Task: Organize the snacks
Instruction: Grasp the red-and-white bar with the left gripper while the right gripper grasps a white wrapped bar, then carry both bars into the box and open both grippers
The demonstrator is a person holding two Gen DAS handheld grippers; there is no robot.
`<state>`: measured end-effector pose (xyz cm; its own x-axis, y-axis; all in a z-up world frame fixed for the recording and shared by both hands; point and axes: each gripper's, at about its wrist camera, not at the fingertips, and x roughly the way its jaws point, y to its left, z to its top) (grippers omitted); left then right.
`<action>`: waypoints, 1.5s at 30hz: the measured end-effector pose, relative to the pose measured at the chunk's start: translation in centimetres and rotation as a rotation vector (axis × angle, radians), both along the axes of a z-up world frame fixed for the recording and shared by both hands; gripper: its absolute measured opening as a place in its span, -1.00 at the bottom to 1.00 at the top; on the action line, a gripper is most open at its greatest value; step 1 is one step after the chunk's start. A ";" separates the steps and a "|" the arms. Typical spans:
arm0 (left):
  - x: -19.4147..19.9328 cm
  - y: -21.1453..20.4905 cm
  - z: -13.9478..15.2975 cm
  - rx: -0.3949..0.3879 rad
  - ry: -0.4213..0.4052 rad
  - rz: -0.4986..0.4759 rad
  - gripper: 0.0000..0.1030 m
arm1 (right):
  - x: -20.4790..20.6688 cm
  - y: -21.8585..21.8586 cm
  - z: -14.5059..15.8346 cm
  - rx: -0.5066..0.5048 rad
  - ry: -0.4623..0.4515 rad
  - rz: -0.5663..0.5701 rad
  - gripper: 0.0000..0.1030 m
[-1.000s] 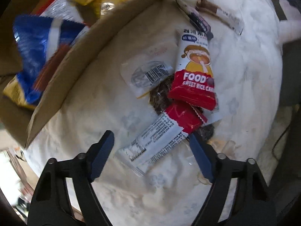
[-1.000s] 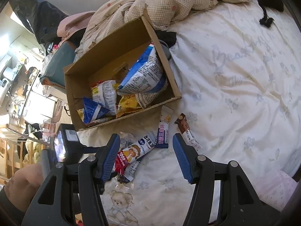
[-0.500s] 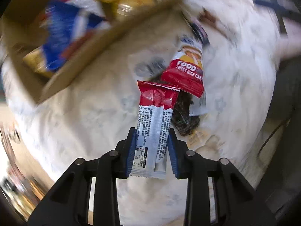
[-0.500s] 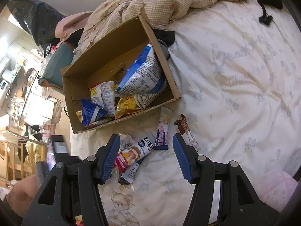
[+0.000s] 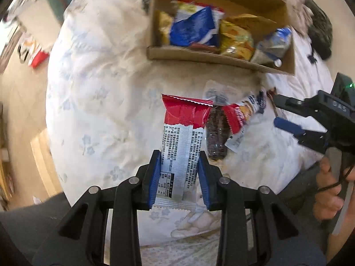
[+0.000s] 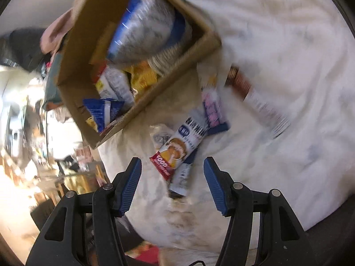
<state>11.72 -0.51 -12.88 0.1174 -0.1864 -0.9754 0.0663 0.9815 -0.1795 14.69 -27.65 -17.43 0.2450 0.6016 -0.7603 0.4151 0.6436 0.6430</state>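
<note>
Snack bar [image 5: 182,137]: hanging pinched in left gripper [image 5: 179,177], red end up.
Right gripper [image 6: 172,184]: fingers spread, hovering over rice-cake packet [image 6: 179,147].
Box [image 5: 213,56]: holding bagged snacks.

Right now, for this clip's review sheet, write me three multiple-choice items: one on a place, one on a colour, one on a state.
1. Where is the brown cardboard box?
A. on the white floral bedsheet
B. on the floor
C. on a chair

2. What colour is the top end of the printed white snack wrapper in the left gripper?
A. green
B. red
C. black

3. How is the right gripper?
A. shut on a wrapper
B. open, holding nothing
C. shut, holding nothing

Key: 1 A, the box sits on the sheet; 2 B, a red band tops the wrapper; 3 B, its jaws stand apart above the loose snacks.
</note>
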 end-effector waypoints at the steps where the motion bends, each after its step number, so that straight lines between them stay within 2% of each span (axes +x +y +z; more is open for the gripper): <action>1: 0.2 0.2 -0.1 -0.007 -0.001 0.009 -0.45 | 0.3 0.7 -0.2 -0.013 0.009 -0.011 0.20; 4: 0.4 0.5 0.2 0.034 -0.038 0.012 -0.45 | 1.5 2.8 -1.2 -0.103 0.062 -0.005 0.15; 8: 0.3 0.2 0.7 0.025 -0.041 0.014 -0.45 | 3.0 4.8 -1.5 -0.249 0.101 0.031 0.11; 11: 0.4 0.1 1.6 0.008 -0.065 0.002 -0.45 | 3.5 5.4 -1.9 -0.316 0.125 0.063 0.09; 14: 0.4 -0.1 2.3 -0.017 -0.087 0.000 -0.45 | 3.6 5.4 -2.4 -0.344 0.144 0.094 -0.17; 15: 0.5 -0.1 2.5 -0.023 -0.090 -0.002 -0.45 | 3.5 5.4 -2.5 -0.345 0.144 0.103 -0.34; 18: 0.7 -0.2 2.9 -0.038 -0.098 0.002 -0.45 | 3.1 5.4 -2.0 -0.335 0.107 0.151 -0.64; 20: 0.8 -0.1 3.0 -0.042 -0.099 0.004 -0.45 | 2.2 5.2 -1.1 -0.324 0.070 0.172 -0.67; 29: 0.7 -0.4 2.8 -0.027 -0.099 0.005 -0.45 | -2.8 3.6 3.6 -0.253 -0.113 0.236 -0.68; 45: 0.4 0.3 1.9 0.098 -0.162 0.029 -0.45 | -4.7 1.7 5.2 -0.197 -0.213 0.220 -0.68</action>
